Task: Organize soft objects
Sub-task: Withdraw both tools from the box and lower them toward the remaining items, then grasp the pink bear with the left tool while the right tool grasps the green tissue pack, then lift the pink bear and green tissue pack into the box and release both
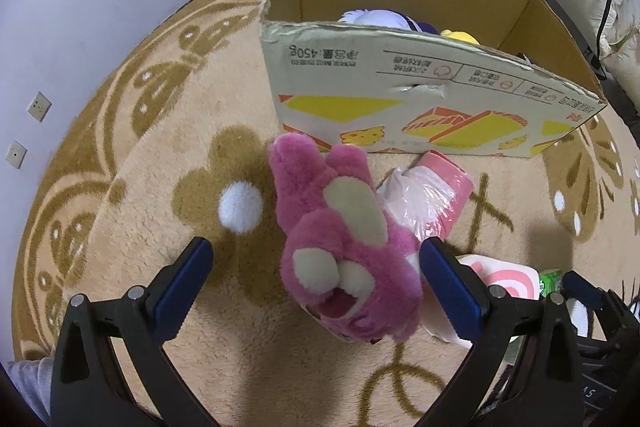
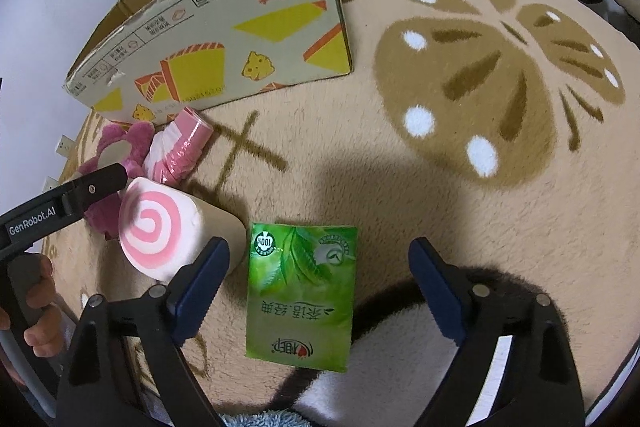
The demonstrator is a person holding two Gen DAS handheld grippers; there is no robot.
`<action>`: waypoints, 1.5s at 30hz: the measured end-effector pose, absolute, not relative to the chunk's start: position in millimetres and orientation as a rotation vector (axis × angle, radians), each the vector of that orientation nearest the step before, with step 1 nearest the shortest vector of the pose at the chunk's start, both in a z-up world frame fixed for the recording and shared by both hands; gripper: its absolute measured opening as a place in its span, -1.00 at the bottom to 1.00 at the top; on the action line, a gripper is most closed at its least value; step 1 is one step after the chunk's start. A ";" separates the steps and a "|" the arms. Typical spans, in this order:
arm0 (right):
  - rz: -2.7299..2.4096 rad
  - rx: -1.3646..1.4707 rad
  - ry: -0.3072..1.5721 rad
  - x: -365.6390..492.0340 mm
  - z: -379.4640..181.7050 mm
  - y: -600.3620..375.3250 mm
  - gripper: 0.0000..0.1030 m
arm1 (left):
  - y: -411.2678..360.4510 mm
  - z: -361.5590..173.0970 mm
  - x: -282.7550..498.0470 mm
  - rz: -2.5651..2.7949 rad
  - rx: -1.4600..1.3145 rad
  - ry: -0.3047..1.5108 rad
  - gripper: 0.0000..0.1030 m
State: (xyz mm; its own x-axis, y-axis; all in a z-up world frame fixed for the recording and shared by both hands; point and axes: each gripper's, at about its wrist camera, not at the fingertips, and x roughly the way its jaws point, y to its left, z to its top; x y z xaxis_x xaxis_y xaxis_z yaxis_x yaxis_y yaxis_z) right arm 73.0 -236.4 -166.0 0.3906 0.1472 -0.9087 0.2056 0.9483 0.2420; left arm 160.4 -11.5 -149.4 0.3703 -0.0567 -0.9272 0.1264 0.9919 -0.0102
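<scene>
1. Left wrist view: the left gripper (image 1: 316, 285) hangs with fingers spread wide over the pink plush toy (image 1: 340, 247), which lies on the rug (image 1: 160, 167) between them, its right side at the right finger. Just beyond lies a pink wrapped roll (image 1: 436, 195), then the cardboard box (image 1: 400, 87) with plush inside.
2. Right wrist view: the right gripper (image 2: 318, 283) is spread too, pinching nothing; the green tissue pack (image 2: 300, 291) lies flat on the rug between its fingers. A swirl-patterned cushion (image 2: 160, 227) sits beside the left finger.

Pink plush bear (image 1: 344, 251) lies between the open left tool (image 1: 316, 287).
</scene>
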 end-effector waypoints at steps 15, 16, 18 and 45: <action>-0.032 0.344 1.215 75.5 -186.2 -230.8 0.70 | -18.1 -163.9 161.8 -0.121 0.096 1.210 0.98; -0.031 0.340 1.218 75.4 -187.4 -230.1 0.70 | -18.2 -164.1 161.8 -0.119 0.098 1.209 0.98; -0.033 0.335 1.221 74.1 -187.8 -225.0 0.69 | -18.4 -164.0 161.9 -0.118 0.096 1.208 0.98; -0.012 0.322 1.189 83.9 -179.2 -221.1 0.17 | -26.5 -161.9 152.8 -0.176 0.098 1.194 0.33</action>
